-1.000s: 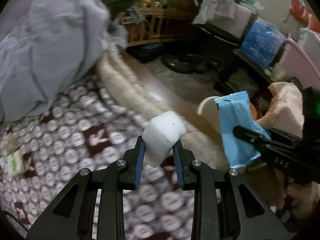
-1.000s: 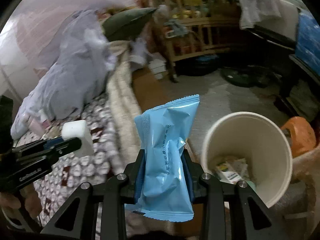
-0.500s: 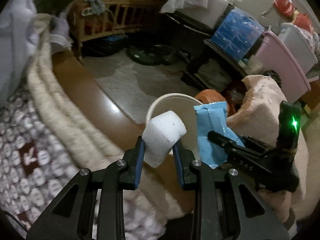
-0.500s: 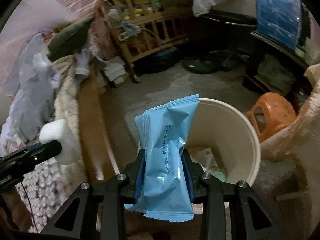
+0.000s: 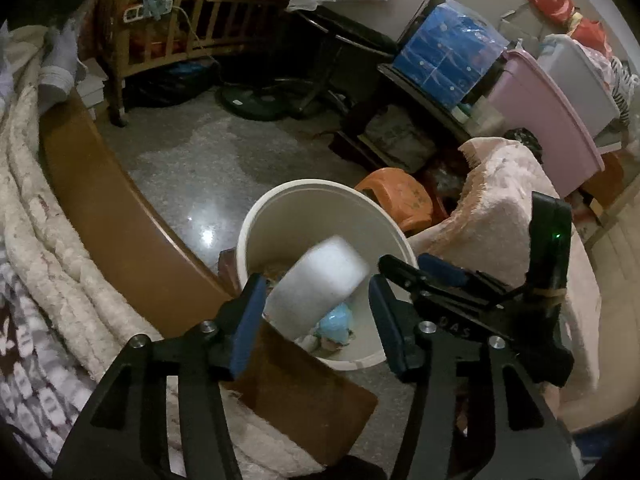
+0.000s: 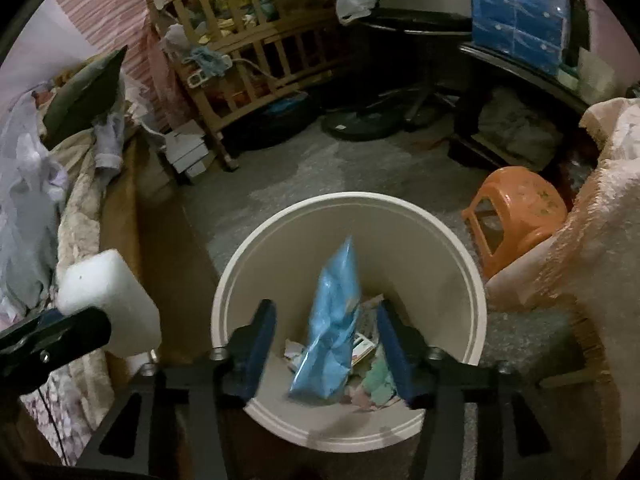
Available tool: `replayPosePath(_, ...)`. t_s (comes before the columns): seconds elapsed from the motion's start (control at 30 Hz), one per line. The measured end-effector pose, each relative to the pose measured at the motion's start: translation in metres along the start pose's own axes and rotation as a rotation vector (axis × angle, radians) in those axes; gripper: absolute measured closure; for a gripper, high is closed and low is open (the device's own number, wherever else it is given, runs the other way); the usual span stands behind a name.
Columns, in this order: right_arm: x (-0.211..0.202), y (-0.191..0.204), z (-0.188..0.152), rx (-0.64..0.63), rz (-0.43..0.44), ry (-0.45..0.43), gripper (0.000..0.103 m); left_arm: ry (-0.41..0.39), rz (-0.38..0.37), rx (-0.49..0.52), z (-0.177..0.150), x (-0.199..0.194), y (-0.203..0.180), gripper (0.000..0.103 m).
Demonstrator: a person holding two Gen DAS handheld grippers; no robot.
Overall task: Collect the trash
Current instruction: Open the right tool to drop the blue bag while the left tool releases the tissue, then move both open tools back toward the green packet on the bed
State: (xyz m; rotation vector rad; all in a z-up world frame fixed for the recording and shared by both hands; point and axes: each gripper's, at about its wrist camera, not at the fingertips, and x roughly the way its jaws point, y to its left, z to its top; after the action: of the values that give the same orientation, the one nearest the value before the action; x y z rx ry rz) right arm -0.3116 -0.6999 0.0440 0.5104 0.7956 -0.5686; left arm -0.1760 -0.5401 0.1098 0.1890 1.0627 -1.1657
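Note:
A cream round trash bin stands on the floor beside the bed, with wrappers at its bottom. My left gripper hovers over the bin's near rim and its jaws are opening. A white foam block sits blurred and loose between them. My right gripper is above the bin mouth, jaws opening too. The blue plastic packet is blurred, free of the pads and dropping into the bin. The left gripper's finger shows at the left edge of the right wrist view.
A brown wooden bed edge with cream blankets runs along the left. An orange plastic stool and a pink fleece blanket flank the bin on the right. A wooden crib, a fan base and storage boxes stand behind.
Both grippers swung from the bed to above the bin and opened. The blue packet slipped out of the right jaws into the bin, and the foam block came loose in the left jaws.

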Motion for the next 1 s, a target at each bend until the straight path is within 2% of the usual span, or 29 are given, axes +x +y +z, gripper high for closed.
replayPosePath(0.27, 0.002, 0.005, -0.006, 0.016, 0.03, 0.026, 0.044, 0.0, 0.043, -0.026, -0.006, -0.008, 0.015, 0.05)
replayPosePath(0.47, -0.004, 0.023, -0.008, -0.037, 0.042, 0.02, 0.044, -0.038, 0.127, -0.048, -0.016, -0.028, 0.033, 0.05)
replayPosePath(0.73, -0.012, 0.07, -0.015, -0.114, 0.087, 0.019, 0.044, -0.073, 0.274, -0.094, -0.036, -0.057, 0.069, 0.05)
replayPosePath(1.0, -0.021, 0.125, -0.023, -0.2, 0.158, 0.022, 0.043, -0.099, 0.378, -0.166, -0.063, -0.094, 0.111, 0.05)
